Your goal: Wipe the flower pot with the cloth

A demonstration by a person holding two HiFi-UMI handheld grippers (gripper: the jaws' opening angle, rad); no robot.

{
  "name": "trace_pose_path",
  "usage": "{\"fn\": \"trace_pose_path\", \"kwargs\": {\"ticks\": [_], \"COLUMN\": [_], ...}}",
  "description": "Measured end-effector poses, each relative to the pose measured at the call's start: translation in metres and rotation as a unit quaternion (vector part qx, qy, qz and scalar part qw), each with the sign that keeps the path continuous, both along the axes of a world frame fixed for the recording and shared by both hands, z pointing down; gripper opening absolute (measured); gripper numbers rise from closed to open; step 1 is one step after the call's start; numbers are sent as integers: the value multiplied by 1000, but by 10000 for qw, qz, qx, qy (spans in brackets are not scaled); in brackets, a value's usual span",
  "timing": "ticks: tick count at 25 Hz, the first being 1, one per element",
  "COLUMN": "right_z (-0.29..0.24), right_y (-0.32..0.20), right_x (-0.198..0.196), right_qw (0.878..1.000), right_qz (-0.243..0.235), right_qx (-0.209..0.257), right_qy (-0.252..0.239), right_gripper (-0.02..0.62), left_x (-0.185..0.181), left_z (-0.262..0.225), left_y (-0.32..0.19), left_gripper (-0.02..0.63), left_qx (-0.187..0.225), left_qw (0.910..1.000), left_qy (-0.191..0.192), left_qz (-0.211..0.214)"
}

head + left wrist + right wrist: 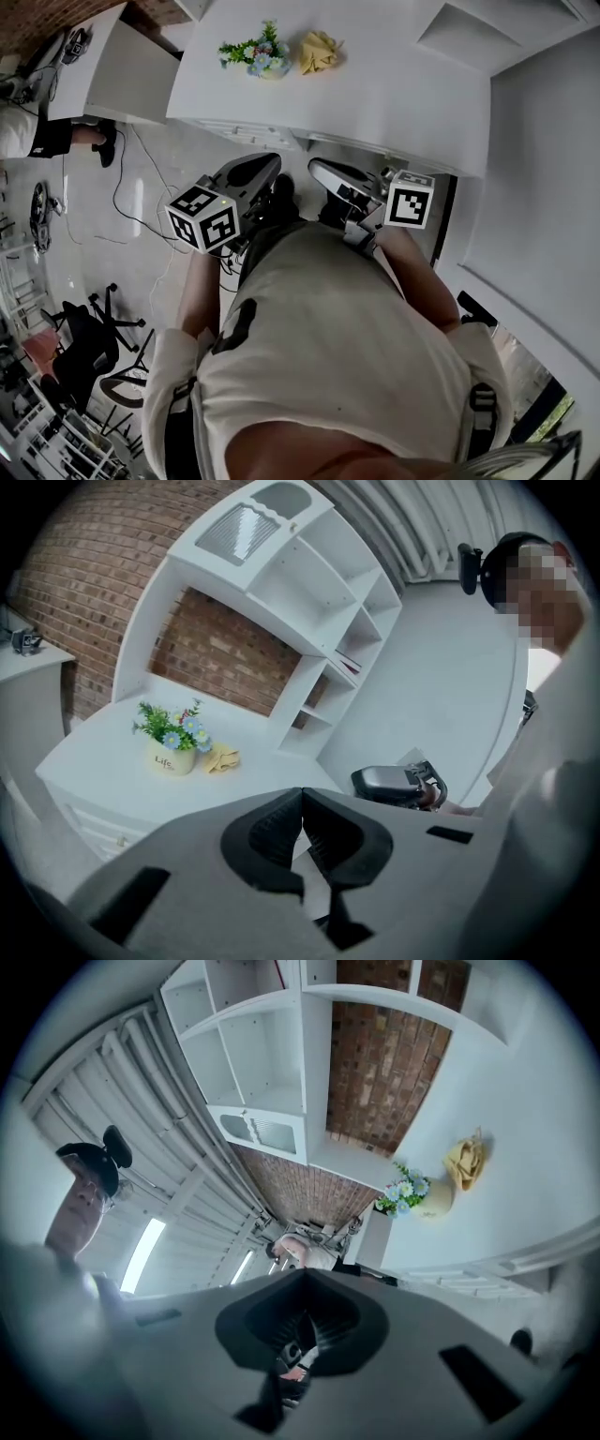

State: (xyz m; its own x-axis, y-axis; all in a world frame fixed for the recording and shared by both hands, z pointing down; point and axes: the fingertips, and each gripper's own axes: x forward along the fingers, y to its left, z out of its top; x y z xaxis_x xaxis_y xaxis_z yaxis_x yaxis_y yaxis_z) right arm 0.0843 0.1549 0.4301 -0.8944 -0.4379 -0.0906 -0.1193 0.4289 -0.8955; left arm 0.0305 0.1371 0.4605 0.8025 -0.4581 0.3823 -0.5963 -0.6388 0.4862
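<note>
Head view looks down on a person holding the left gripper (pixel 302 819) and the right gripper (pixel 302 1321) low and close to the tummy. My guess is that this is just an easy way to carry them. Both pairs of fingers are pressed together with nothing in them.

The flower pot (pixel 267 58) sits on the white table (pixel 403 94), well ahead of the fingers. The yellow cloth (pixel 319 52) lies bunched up just beside it, on the side nearer the right fingers. That fits a time before the wiping or after it. I cannot tell which.

The table's front edge and some floor lie between the fingers and the pot. Past the pot stand a white shelf (pixel 309 602) and a brick wall (pixel 225 653). Off to the left of the fingers are black chairs (pixel 94 328), wires (pixel 122 197) and another person (pixel 37 131) at a desk (pixel 94 66).
</note>
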Motion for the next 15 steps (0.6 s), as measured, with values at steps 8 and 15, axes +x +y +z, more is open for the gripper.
{"fn": "trace_pose_path", "kwargs": {"ticks": [8,15], "right_z": [2,1], "right_y": [15,46], "right_x": [-33,-104], "right_qw": [9997,9994], "right_qz": [-106,-240], "right_qx": [63,-49], "right_qy": [232,245], "right_gripper": [11,11], "left_x": [-40,-81], "left_z": [5,19], "left_y": [22,68], "left_gripper": [20,20], "left_qx": [71,-220], "left_qw": [9995,9997], "left_qy": [-110,8], "left_qz": [-286,-118]}}
